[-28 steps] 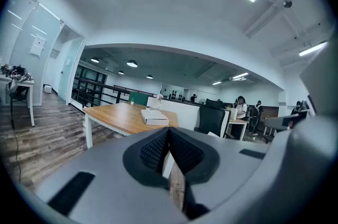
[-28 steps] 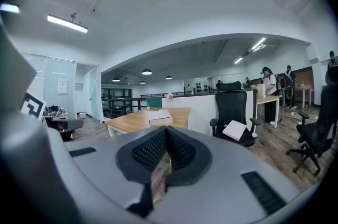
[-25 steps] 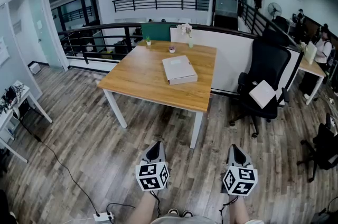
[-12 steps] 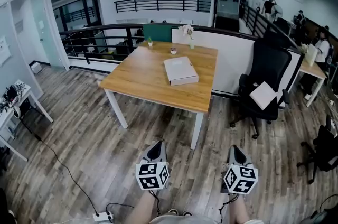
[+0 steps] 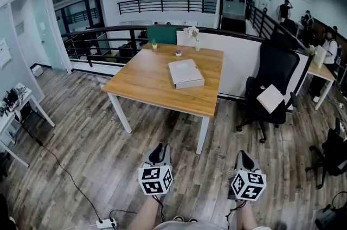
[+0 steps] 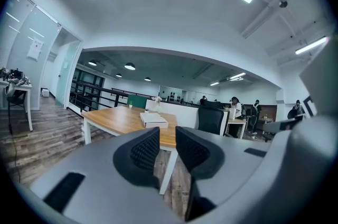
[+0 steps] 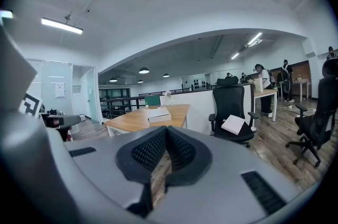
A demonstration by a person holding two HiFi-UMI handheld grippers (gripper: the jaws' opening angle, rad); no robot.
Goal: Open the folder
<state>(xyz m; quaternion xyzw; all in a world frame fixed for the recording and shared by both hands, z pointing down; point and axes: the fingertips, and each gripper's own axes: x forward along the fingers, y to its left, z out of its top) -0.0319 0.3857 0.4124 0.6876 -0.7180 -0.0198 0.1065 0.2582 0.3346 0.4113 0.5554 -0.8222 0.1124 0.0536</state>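
The white folder [image 5: 186,73] lies flat and closed on the wooden table [image 5: 146,82], a good way ahead of both grippers. It also shows small in the left gripper view as the folder [image 6: 153,120] and in the right gripper view as the folder [image 7: 159,115]. My left gripper [image 5: 159,151] hangs low over the floor near me; its jaws are opening, a narrow gap shows between them [image 6: 167,136] and nothing is in it. My right gripper [image 5: 243,157] sits beside it, its tips touching [image 7: 166,130], holding nothing.
A black office chair [image 5: 274,80] with a white sheet [image 5: 269,96] on its seat stands right of the table. Small plant pots [image 5: 178,52] and a flower vase [image 5: 193,33] line the table's far edge. A cable and power strip [image 5: 105,222] lie on the floor.
The left gripper's jaws have parted a little. Both grippers stay where they were; a person in the background has walked on.
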